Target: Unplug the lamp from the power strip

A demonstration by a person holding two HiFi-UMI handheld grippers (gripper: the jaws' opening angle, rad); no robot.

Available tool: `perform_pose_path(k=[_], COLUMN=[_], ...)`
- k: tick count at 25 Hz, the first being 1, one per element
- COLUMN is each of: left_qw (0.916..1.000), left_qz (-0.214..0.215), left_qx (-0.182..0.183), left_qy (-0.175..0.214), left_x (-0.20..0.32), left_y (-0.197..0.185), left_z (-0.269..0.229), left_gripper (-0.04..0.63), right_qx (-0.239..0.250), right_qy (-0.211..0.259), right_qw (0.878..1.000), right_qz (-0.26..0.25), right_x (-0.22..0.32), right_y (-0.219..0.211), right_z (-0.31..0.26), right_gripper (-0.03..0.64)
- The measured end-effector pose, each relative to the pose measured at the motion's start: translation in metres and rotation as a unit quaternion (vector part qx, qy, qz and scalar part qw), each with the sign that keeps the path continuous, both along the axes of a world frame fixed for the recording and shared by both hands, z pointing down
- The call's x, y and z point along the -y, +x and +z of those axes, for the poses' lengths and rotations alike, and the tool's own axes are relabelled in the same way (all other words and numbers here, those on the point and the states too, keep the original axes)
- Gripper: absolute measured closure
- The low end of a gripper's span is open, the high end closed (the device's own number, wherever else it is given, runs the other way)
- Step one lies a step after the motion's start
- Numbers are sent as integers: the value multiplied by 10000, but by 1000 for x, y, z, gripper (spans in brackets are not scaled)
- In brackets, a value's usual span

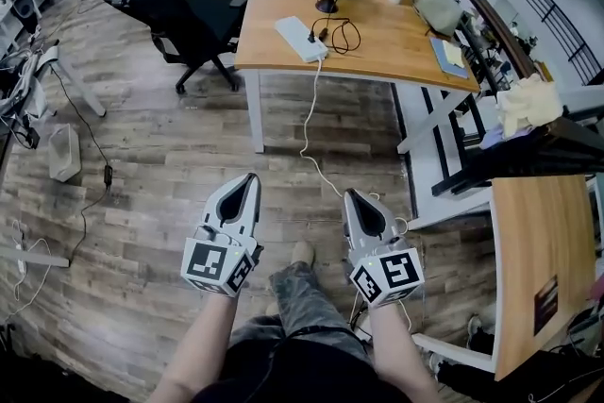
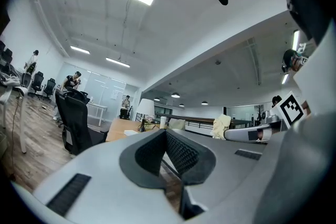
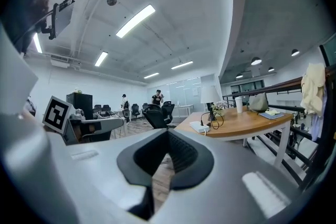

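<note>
Head view: left gripper (image 1: 252, 178), right gripper (image 1: 347, 194) seemingly clenched empty; open floor (image 1: 179, 160) before desk (image 1: 382, 52) edge.

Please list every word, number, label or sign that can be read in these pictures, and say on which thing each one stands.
No word or number can be read in any view.
Marker cube on the left gripper, marker cube on the right gripper: black-and-white square patterns only, no letters.
Dark label on the wooden board at the right: too small to read.
</note>
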State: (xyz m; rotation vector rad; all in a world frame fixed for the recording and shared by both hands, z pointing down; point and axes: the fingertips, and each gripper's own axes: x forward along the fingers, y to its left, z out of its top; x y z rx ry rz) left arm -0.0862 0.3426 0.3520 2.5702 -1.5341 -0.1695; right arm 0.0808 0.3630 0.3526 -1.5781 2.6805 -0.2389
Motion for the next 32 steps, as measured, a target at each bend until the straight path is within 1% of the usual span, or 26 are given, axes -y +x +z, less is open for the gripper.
perform_pose_path(k=[4,9,12,22,28,32], left_qw=[10000,9999,9998,9996,9994,9993], left_qz=[-81,-154,-203,-291,-307,-342], left_qx=[-3,26,-19,7,120,137], left_qy=[5,-54,-83,-58,-65,-79], left_x=[37,79,101,169,194,205], left_y=[3,10,14,35,47,47], left_z=[-5,-5,-5,1,5,11], left_gripper=[597,598,597,597,598,598], right_qx=[-57,5,-10,19,83,55], right_qy=[69,-20,-5,-18,-54,-94], right_qw=[9999,9998,9996,9986,9982,9976], right_qz=[-119,-209,-297,-532,-595,-683], right_x=[37,84,110,182,213,228], right_y=[4,7,8,21,30,28], right_z=[-6,-1,-2,4,9,15], right_gripper=[609,609,609,609,609,609])
